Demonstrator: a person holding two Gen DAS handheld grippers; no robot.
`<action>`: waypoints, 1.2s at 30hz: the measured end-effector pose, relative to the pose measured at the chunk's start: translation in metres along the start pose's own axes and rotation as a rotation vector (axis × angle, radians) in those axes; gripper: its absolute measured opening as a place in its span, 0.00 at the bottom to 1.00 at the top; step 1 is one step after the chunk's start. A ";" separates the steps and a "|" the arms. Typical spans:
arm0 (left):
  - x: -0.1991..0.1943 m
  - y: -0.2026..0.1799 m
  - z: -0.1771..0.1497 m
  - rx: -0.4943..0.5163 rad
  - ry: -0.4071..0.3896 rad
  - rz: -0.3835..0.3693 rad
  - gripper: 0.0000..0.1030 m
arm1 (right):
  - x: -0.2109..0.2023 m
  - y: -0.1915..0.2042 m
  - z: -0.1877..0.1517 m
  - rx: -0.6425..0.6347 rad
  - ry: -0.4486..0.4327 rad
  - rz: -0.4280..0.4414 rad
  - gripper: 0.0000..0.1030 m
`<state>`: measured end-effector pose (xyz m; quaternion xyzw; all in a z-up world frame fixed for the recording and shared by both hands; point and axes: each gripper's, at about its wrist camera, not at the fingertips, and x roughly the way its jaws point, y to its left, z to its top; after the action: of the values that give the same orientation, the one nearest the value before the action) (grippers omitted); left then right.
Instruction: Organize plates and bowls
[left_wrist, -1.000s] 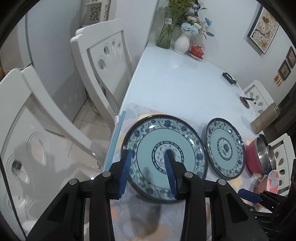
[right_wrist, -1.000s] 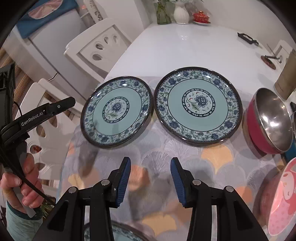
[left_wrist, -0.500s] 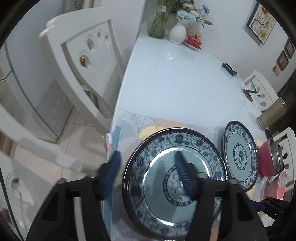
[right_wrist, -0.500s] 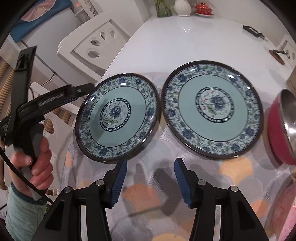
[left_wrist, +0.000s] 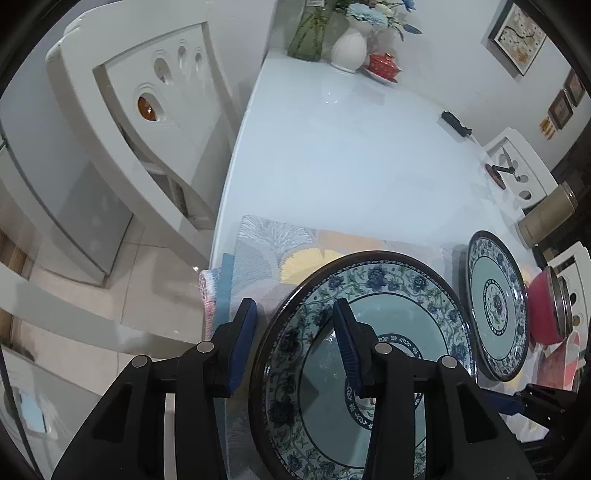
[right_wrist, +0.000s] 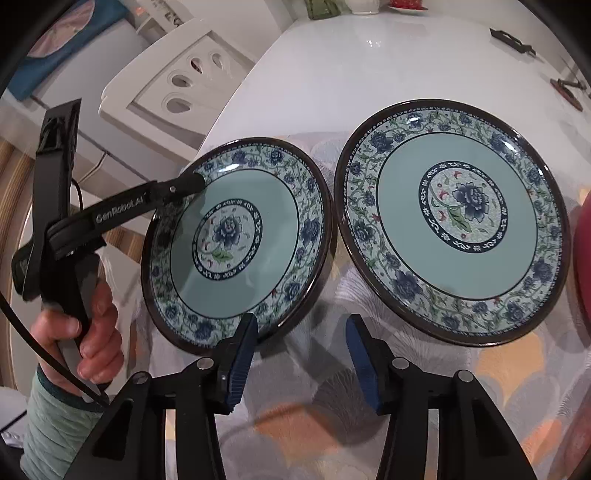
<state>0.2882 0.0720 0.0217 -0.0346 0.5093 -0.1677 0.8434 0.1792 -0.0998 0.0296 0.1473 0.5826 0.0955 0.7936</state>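
Two blue-and-teal floral plates lie side by side on a patterned placemat. The left plate (left_wrist: 388, 354) (right_wrist: 240, 240) is nearest my left gripper (left_wrist: 295, 336), which is open with the plate's left rim between its fingers: one finger outside the rim, one over the plate. In the right wrist view the left gripper (right_wrist: 184, 182) reaches over that plate's left rim. The right plate (left_wrist: 496, 304) (right_wrist: 454, 221) lies flat. My right gripper (right_wrist: 299, 354) is open and empty above the mat, just in front of the gap between the plates.
A red pot with a steel bowl inside (left_wrist: 550, 310) stands right of the plates. A pink plate (left_wrist: 565, 354) lies near it. The white table (left_wrist: 351, 147) carries vases, a red dish, a tan canister (left_wrist: 546, 218). White chairs (left_wrist: 140, 122) stand at the left edge.
My left gripper has moved left and lower, so the left plate's rim now sits between its fingers. My right gripper has moved closer to the plates.
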 end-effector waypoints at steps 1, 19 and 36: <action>0.000 -0.002 -0.001 0.004 0.001 -0.005 0.39 | 0.001 0.000 0.001 -0.001 -0.004 -0.004 0.43; -0.042 -0.013 -0.057 -0.015 -0.003 0.020 0.38 | -0.009 0.014 -0.013 -0.126 -0.021 -0.025 0.29; -0.153 -0.070 -0.137 -0.021 -0.088 0.014 0.38 | -0.101 0.023 -0.096 -0.237 -0.084 0.006 0.29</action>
<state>0.0871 0.0703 0.1017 -0.0471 0.4734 -0.1547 0.8659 0.0581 -0.0993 0.1014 0.0582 0.5330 0.1596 0.8289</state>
